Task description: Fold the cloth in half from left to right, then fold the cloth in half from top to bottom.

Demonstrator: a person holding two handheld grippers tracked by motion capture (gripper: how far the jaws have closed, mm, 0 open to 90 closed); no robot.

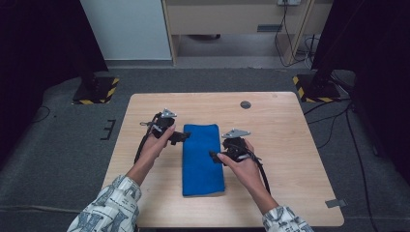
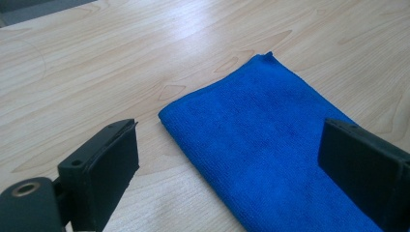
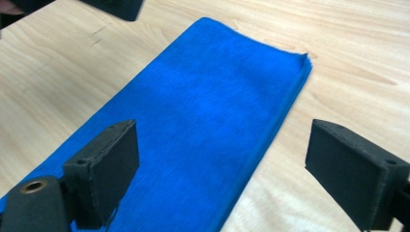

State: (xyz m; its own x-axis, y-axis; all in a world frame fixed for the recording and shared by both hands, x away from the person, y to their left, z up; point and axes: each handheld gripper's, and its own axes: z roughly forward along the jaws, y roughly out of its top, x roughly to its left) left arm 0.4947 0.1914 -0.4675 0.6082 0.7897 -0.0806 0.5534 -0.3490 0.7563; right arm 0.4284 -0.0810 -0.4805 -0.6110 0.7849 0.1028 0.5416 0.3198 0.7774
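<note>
We held the left gripper [image 1: 183, 137] and right gripper [image 1: 214, 155], jaws wide apart and gripping nothing, flanking the folded blue microfibre cloth [image 1: 203, 158] on the light wooden desk [image 1: 285, 140]; a dark round grommet [image 1: 245, 104] lay beyond.

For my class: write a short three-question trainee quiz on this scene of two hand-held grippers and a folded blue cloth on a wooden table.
1. True or false: the folded blue microfibre cloth lies flat on the light wooden table.
2. How do the jaws of the left gripper and the right gripper stand?
A. both open
B. both shut on the cloth
C. one open, one shut
3. What small dark round thing sits in the tabletop beyond the cloth?

Key
1. True.
2. A. Nothing is clamped between either pair.
3. A round grey cable-hole cap.
</note>
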